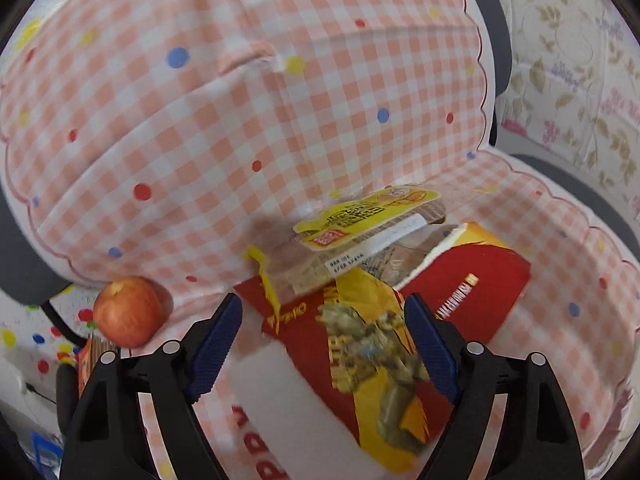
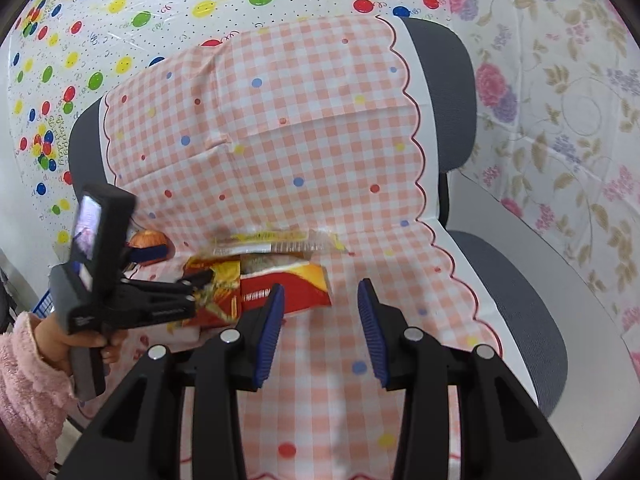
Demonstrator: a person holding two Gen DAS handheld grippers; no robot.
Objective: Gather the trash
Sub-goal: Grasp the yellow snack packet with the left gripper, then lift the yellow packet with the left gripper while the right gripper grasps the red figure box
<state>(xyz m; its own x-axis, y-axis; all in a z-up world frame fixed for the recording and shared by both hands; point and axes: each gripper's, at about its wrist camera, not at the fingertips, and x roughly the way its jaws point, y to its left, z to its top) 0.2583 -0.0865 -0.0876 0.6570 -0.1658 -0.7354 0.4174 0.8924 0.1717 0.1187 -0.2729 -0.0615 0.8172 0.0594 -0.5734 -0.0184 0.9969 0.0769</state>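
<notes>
A torn red and yellow snack box (image 1: 360, 344) lies on the chair seat, with a yellow and clear snack wrapper (image 1: 360, 228) lying across its far end. My left gripper (image 1: 324, 312) is open, its blue fingers on either side of the box's near part, not closed on it. In the right wrist view the box (image 2: 280, 284) and the wrapper (image 2: 264, 240) lie left of centre, with the left gripper (image 2: 192, 280) reaching over them. My right gripper (image 2: 320, 304) is open and empty above the seat, just right of the box.
A red apple (image 1: 128, 310) sits on the seat's left edge. A pink checked cloth (image 2: 280, 140) covers the grey office chair (image 2: 448, 92). Balloon-print sheeting (image 2: 120, 20) hangs behind, floral sheeting (image 2: 568, 120) at the right. A blue object (image 1: 44, 452) is low at the left.
</notes>
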